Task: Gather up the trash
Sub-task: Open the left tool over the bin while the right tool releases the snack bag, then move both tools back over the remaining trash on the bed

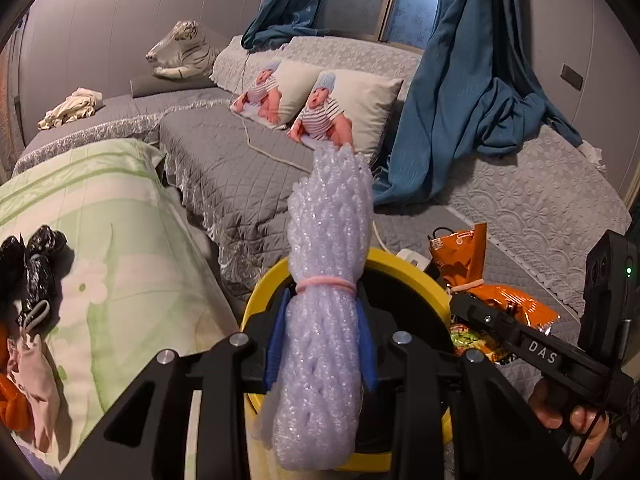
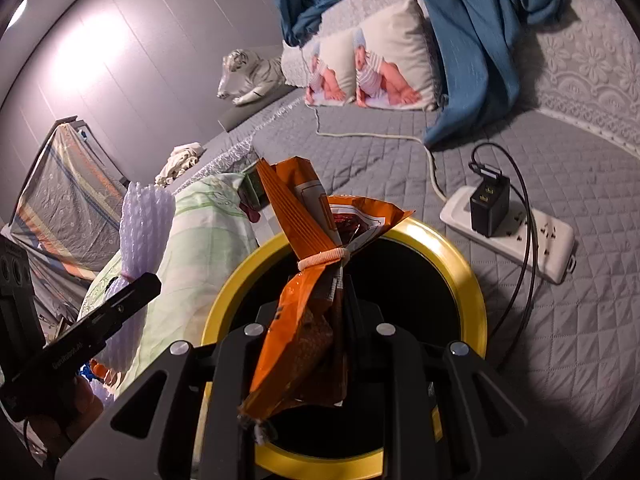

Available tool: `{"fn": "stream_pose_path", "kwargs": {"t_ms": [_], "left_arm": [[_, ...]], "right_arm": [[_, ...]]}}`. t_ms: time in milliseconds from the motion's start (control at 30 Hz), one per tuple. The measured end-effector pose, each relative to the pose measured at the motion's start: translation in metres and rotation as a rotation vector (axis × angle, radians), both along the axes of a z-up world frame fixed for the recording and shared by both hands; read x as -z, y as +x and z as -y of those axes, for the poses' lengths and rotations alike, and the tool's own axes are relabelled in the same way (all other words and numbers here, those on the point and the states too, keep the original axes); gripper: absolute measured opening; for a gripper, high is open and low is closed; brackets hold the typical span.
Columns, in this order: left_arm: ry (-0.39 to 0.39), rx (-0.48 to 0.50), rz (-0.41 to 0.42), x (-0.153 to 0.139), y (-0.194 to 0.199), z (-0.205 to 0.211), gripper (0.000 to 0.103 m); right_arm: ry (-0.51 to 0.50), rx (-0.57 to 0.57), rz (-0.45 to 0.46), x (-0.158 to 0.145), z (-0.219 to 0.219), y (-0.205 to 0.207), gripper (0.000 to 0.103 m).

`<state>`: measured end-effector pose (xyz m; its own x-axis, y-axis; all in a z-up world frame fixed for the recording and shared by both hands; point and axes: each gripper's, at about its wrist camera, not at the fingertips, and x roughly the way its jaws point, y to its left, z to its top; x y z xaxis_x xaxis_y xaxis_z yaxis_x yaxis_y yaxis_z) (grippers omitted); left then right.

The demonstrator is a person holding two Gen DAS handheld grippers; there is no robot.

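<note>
My left gripper (image 1: pixel 322 340) is shut on a roll of pale purple foam netting (image 1: pixel 330 264) tied with a pink band, held upright over a yellow-rimmed black bin (image 1: pixel 404 270). My right gripper (image 2: pixel 316 344) is shut on an orange snack bag (image 2: pixel 304 300) tied with a rubber band, held over the same bin (image 2: pixel 460 264). The right gripper and orange bag (image 1: pixel 472 276) show at the right of the left wrist view. The foam roll (image 2: pixel 146 224) and left gripper show at the left of the right wrist view.
The bin stands on a grey quilted bed (image 1: pixel 232 168). A green floral pillow (image 1: pixel 104 220) with a black bag (image 1: pixel 38 264) and pink and orange items lies left. A white power strip (image 2: pixel 520 236) with charger and cables lies right of the bin. Baby-print pillows (image 1: pixel 340 108), blue curtain.
</note>
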<state>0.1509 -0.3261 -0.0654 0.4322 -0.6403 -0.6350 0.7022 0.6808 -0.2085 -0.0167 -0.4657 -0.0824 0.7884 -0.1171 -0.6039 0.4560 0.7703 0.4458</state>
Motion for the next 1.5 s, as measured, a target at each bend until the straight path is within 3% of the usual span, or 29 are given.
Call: {"fn": "stream_pose_path", "kwargs": {"t_ms": [200,267,333,433,533,633,767,900,1000,1133,1333,1500], "left_arm": [[0.001,-0.006,-0.024,0.005,0.004,0.004,0.035],[-0.009,-0.014,-0.035,0.005,0.005,0.001,0.047],[-0.016,-0.048,-0.031,0.004,0.007,-0.003,0.068],[-0.030,-0.084,-0.029,0.002,0.009,-0.010,0.079],[-0.053,-0.103,-0.036,-0.002,0.010,-0.017,0.095],[-0.087,-0.099,-0.046,-0.006,0.008,-0.025,0.095],[-0.149,-0.023,-0.144,-0.009,0.013,-0.035,0.095],[-0.229,-0.035,-0.204,-0.012,0.016,-0.058,0.095],[-0.267,-0.071,-0.157,-0.024,0.016,-0.080,0.095],[-0.257,-0.150,0.002,-0.048,0.019,-0.117,0.095],[-0.240,-0.327,0.124,-0.072,0.046,-0.189,0.095],[-0.201,-0.466,0.178,-0.080,0.071,-0.248,0.095]], "right_arm": [[0.003,0.023,-0.019,0.008,0.005,0.002,0.023],[0.003,0.036,-0.025,0.008,0.006,0.001,0.024],[0.007,0.049,-0.023,0.008,0.009,-0.001,0.030],[-0.007,0.069,-0.019,0.005,0.010,-0.005,0.036],[-0.012,0.100,0.001,0.000,0.013,-0.011,0.051],[-0.022,0.118,0.038,-0.006,0.012,-0.018,0.062],[-0.018,0.170,0.134,-0.017,0.010,-0.031,0.085],[-0.065,0.176,0.202,-0.033,-0.002,-0.034,0.090],[-0.107,0.163,0.245,-0.045,-0.015,-0.032,0.094],[-0.144,0.142,0.301,-0.060,-0.034,-0.023,0.095],[-0.224,0.094,0.271,-0.080,-0.071,0.010,0.095],[-0.300,-0.034,0.253,-0.089,-0.113,0.046,0.095]]}}
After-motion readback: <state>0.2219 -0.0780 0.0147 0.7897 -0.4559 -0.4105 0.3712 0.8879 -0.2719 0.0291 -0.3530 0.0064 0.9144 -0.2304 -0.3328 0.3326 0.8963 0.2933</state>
